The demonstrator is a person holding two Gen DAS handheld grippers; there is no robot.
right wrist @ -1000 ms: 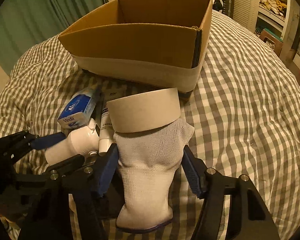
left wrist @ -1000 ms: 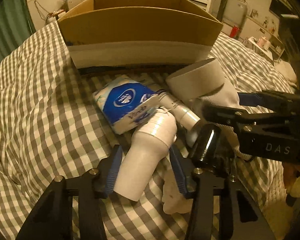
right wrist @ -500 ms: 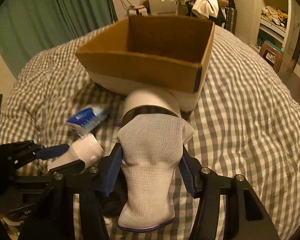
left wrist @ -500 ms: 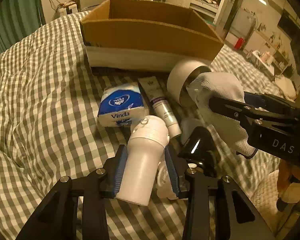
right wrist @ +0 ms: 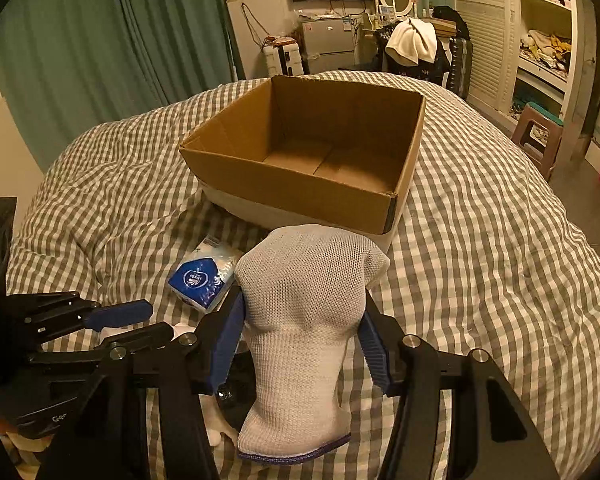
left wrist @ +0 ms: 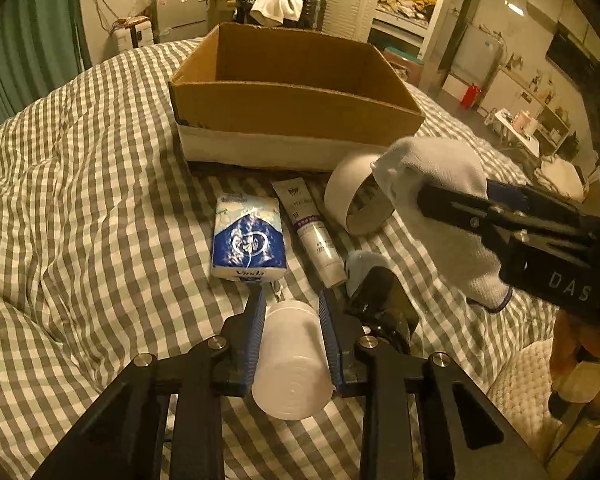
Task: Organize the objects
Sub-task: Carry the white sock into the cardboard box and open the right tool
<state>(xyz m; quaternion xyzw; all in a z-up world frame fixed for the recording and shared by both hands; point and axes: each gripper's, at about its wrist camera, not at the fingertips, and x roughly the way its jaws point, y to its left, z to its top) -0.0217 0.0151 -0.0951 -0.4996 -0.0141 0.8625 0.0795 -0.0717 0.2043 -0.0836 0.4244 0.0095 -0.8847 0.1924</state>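
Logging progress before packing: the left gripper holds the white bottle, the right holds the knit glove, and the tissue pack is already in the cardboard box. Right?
Not quite. The tissue pack lies on the checked bedcover, outside the cardboard box, as the left wrist view shows. The rest holds: left gripper on white bottle, right gripper on knit glove.

Far on the bed (left wrist: 80, 200): box (left wrist: 292, 108). Nearer, left to right: tissue pack (left wrist: 249, 238), tube (left wrist: 310, 224), tape roll (left wrist: 342, 196). Nearest, bottle (left wrist: 290, 360) left, glove (left wrist: 440, 200) right, both lifted off the bedding
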